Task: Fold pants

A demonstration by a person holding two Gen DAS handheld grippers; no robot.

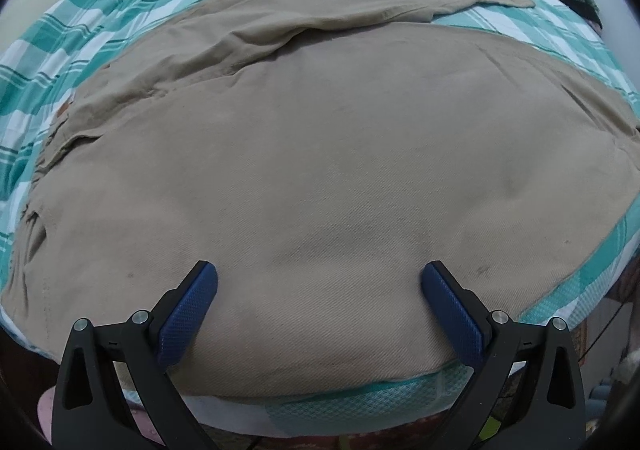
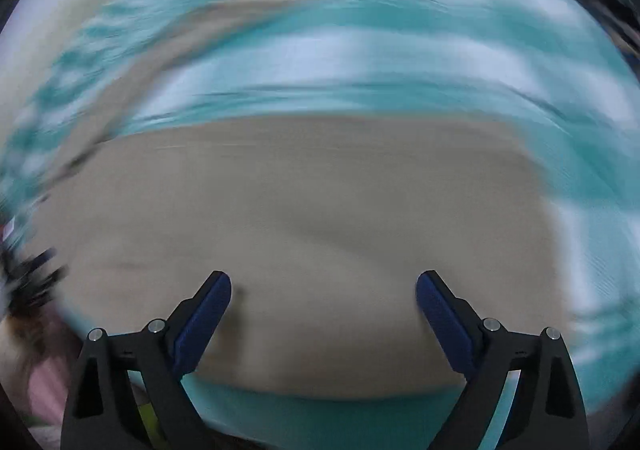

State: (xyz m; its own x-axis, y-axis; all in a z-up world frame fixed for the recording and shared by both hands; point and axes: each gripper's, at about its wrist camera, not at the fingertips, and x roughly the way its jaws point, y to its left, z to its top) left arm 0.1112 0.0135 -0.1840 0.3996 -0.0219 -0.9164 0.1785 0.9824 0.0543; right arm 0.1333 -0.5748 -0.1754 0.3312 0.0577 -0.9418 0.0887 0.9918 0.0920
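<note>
Khaki pants sharp left view; right view motion-blurred.

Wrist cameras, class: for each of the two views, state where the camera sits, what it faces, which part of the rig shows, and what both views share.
Left wrist: sits behind the open left gripper, facing sharp khaki pants on a checked sheet.
Right wrist: sits behind the open right gripper, facing the same pants, motion-blurred.
Shared: pants, sheet, blue-padded fingers only.
</note>
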